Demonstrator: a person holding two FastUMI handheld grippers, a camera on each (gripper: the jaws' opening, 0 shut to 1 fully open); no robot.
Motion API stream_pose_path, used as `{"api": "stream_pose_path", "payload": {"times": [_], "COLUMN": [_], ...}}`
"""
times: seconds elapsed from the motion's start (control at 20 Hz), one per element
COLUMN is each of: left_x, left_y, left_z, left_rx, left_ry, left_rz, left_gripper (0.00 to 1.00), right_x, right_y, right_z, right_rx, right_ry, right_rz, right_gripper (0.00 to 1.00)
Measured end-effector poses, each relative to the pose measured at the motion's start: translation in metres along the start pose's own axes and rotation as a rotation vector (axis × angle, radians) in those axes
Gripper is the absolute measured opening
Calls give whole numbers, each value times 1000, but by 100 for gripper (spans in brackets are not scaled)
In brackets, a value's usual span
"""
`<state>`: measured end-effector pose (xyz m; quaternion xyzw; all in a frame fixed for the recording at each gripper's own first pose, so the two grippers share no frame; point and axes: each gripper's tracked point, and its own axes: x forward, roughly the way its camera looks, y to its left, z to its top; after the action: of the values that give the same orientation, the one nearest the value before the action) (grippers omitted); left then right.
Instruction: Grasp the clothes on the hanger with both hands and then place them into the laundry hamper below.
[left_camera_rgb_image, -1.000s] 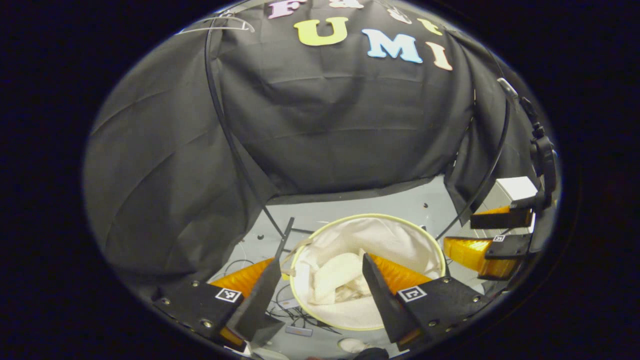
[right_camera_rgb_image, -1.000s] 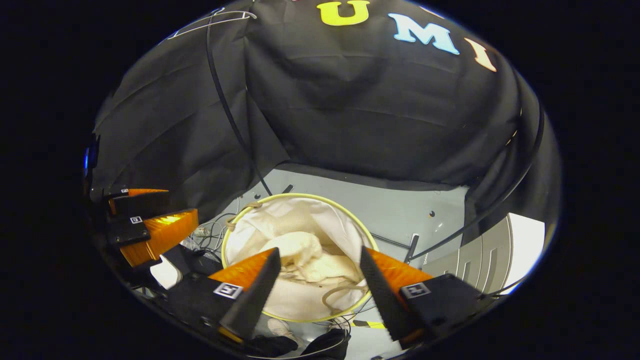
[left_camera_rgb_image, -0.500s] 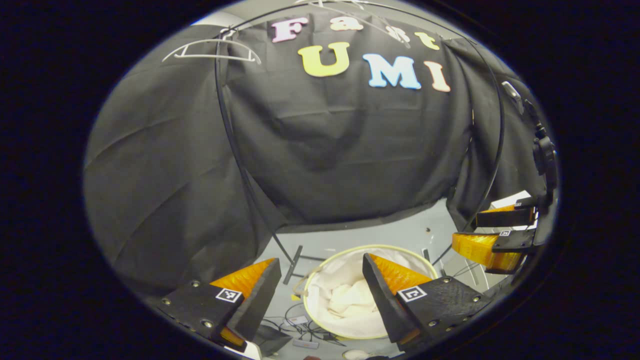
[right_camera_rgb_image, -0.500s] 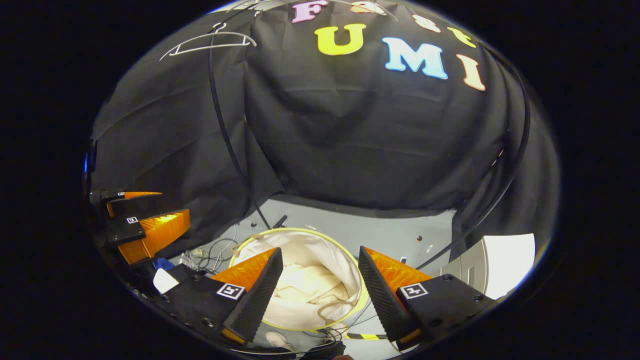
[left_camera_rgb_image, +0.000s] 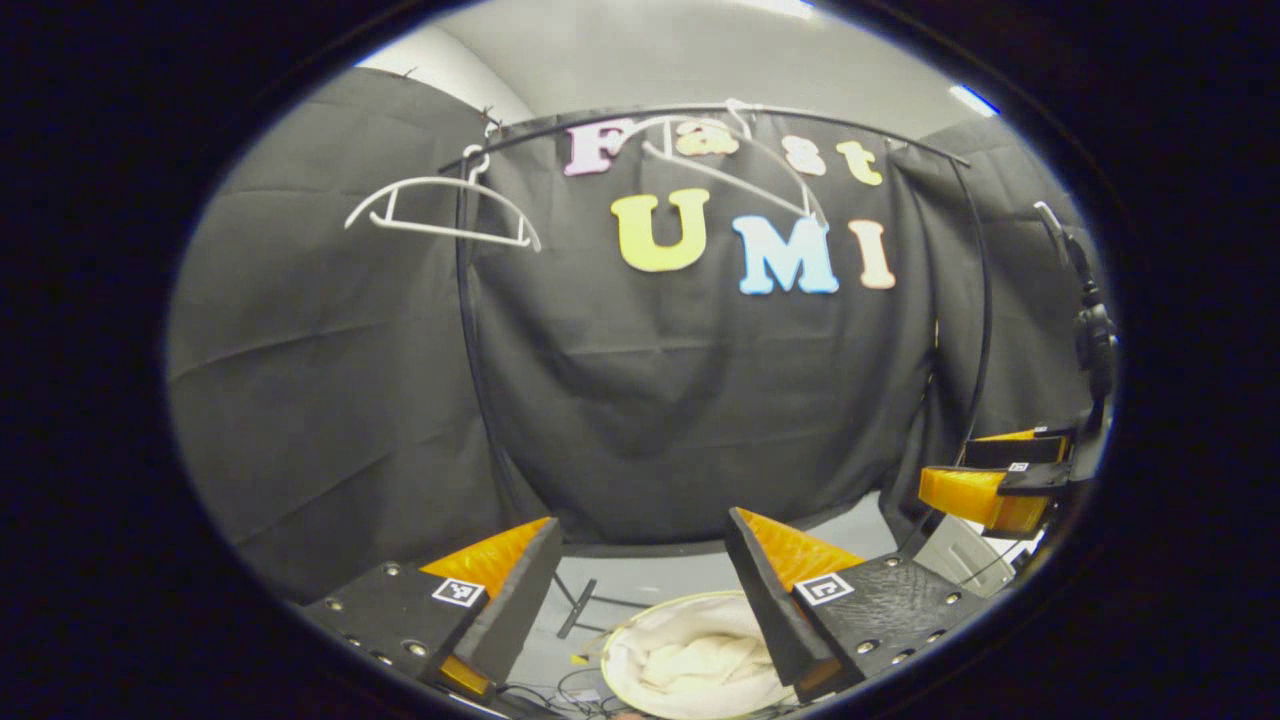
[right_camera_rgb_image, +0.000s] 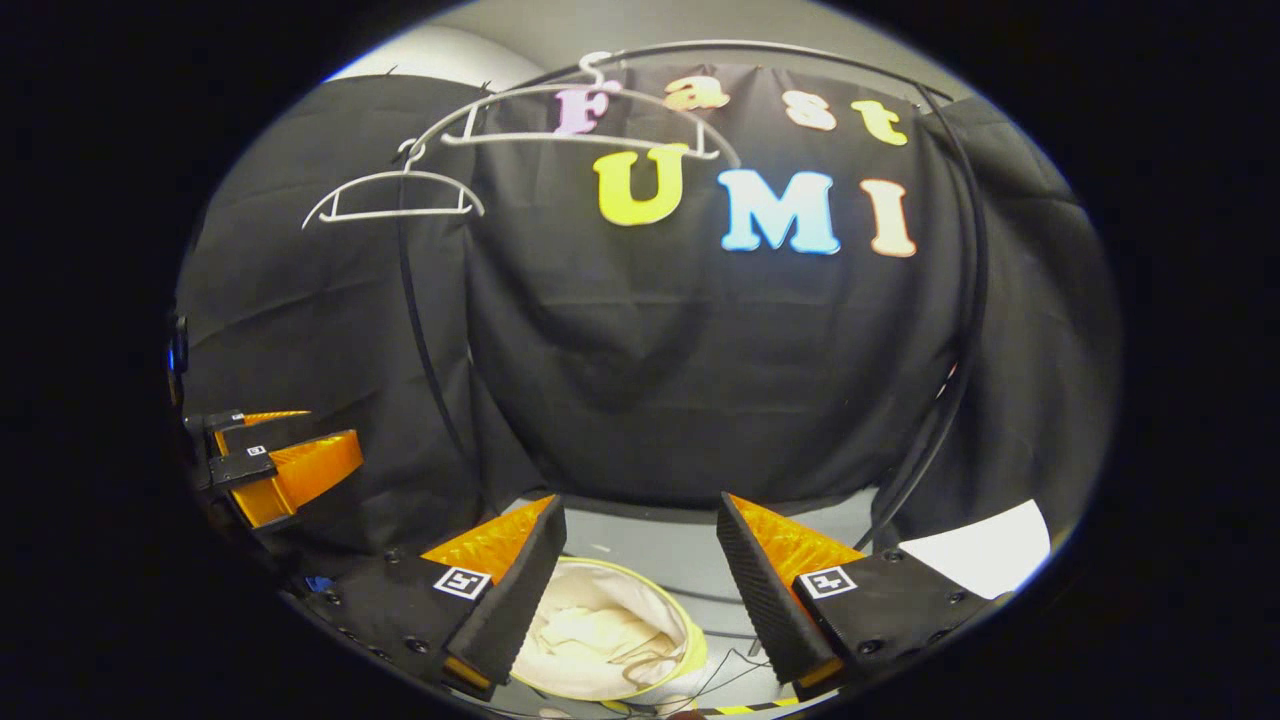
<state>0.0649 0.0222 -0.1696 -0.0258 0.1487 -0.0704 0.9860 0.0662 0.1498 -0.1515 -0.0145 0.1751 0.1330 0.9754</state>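
One pale garment (left_camera_rgb_image: 700, 660) lies bundled inside the laundry hamper (left_camera_rgb_image: 625, 690) on the floor. Above it, your left gripper (left_camera_rgb_image: 640, 590) and right gripper (right_camera_rgb_image: 640, 580) hang spread apart, grasping nothing. Two bare hangers (right_camera_rgb_image: 395, 195) dangle from the rail (right_camera_rgb_image: 760, 45).
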Motion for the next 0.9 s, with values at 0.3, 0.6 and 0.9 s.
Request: {"api": "stream_pose_path", "payload": {"times": [0.3,0.6,0.9], "left_x": [-37,-76,-121], "left_y": [-12,-34,-38], "left_z": [79,134,156], "left_rx": [9,8,35], "left_ry": [-140,-247,-300], "left_rz": [-29,-28,23], "left_gripper": [96,96,96], "right_x": [-56,-115,-164], "right_y": [-44,-79,-95], "right_z": [71,117,122], "right_rx": [5,-31,-22], "right_ry": [-176,-312,-373], "right_rz": [-111,-190,-216], "right_gripper": [93,97,97]}}
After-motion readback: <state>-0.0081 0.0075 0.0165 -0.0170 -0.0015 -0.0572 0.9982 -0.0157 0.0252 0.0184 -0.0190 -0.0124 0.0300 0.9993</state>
